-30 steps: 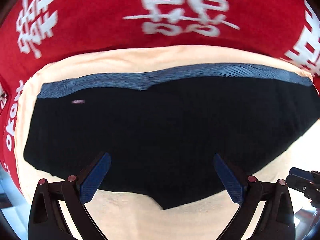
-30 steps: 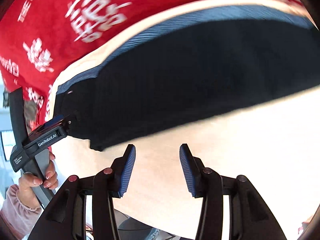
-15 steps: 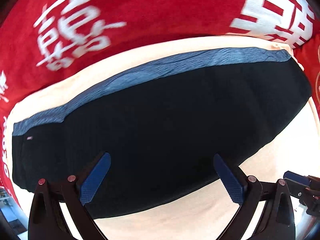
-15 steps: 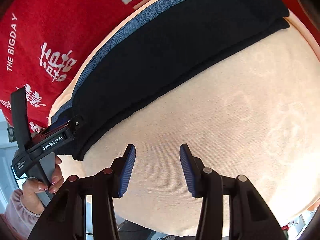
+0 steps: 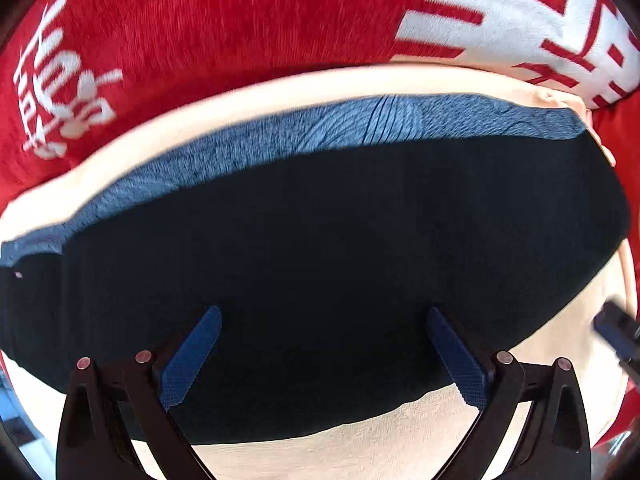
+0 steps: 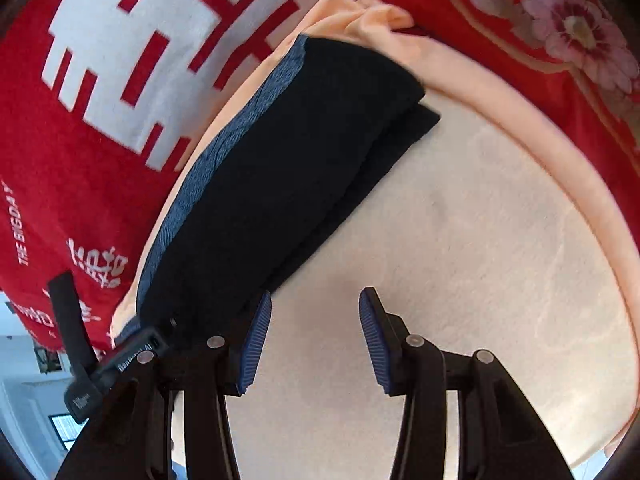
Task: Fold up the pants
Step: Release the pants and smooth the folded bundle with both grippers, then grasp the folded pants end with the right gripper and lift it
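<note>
The right tool (image 6: 315, 340) occupies the 6 o'clock area, its two blue pads (image 6: 256, 344) apart with nothing between them, only the peach cloth (image 6: 480, 240) beyond. The folded dark pants (image 6: 288, 176) lie on that cloth, running from 8 o'clock toward 12 o'clock, with a blue-grey edge strip (image 6: 224, 152) along their left side. A red blanket (image 6: 60, 184) with white characters borders the cloth from 9 to 2 o'clock. The left tool (image 6: 116, 364) appears at 8 o'clock, its state indeterminate.
</note>
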### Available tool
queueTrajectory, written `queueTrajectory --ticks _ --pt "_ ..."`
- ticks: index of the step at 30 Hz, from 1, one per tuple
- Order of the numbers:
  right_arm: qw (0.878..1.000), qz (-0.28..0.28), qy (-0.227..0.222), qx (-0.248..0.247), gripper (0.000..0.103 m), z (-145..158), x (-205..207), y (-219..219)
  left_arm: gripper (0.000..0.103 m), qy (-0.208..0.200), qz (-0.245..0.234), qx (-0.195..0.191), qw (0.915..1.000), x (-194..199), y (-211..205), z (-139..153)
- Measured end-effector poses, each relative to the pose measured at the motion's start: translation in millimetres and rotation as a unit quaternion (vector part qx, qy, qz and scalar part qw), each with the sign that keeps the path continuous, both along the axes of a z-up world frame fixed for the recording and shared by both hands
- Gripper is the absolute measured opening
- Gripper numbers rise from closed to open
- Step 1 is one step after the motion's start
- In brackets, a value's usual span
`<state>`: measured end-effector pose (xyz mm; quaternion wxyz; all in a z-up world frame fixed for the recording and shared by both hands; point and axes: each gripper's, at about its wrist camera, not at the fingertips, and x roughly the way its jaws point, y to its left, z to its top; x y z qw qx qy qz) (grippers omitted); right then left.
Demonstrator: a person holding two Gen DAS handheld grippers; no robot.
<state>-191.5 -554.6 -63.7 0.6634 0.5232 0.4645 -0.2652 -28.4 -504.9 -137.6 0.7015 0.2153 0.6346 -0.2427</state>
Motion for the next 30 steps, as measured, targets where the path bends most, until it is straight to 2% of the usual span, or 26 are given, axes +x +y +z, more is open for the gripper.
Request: queueTrajectory --ticks 4,5,6,7,9,11,13,20,26,30 --pt "0.999 -0.036 -0.013 -0.023 0.049 0.5 0.0 -28.3 0.103 -0.004 0.0 -0.005 1.0 -1.2 0.4 0.5" --pt "0.999 -0.039 -0.014 -0.023 0.046 -0.7 0.0 -32.1 0.103 -0.005 -0.001 -0.003 1.0 -2.8 1.1 1.9" --pt "0.999 -0.04 -0.011 -0.019 0.036 -3.2 -0.3 -37.2 0.103 -0.005 -0.002 0.001 1.0 -5.5 -0.9 2.6" --pt "0.999 -0.041 -0.011 -0.012 0.035 -4.9 -1.0 -37.9 0.103 -0.005 -0.003 0.004 1.0 -5.2 -2.0 3.9" --pt "0.999 -0.045 -0.012 -0.002 0.035 -7.5 -4.1 -35.6 0.103 -0.009 -0.006 0.01 0.9999 -4.8 -3.9 6.5" --pt "0.998 -0.044 -0.034 0.017 0.037 -11.2 -9.7 -29.8 0.103 -0.011 -0.006 0.014 0.9998 -2.5 -3.8 7.2" --pt "0.996 -0.043 -0.059 0.041 0.05 -18.6 -15.3 -22.0 0.103 -0.01 -0.002 0.015 0.9998 -4.3 -4.9 8.4" --pt "0.987 -0.071 -0.135 0.047 0.05 -34.2 -15.5 -21.3 0.103 -0.013 -0.006 0.013 0.9998 -8.8 -5.4 -0.5" --pt "0.982 -0.092 -0.164 0.034 0.05 -37.1 -18.9 -23.2 0.103 -0.014 -0.011 0.011 0.9998 4.4 -3.3 -9.7" --pt "0.979 -0.094 -0.181 0.022 0.05 -40.9 -3.5 -32.8 0.103 -0.014 -0.013 0.002 0.9998 12.1 -0.9 -16.2"
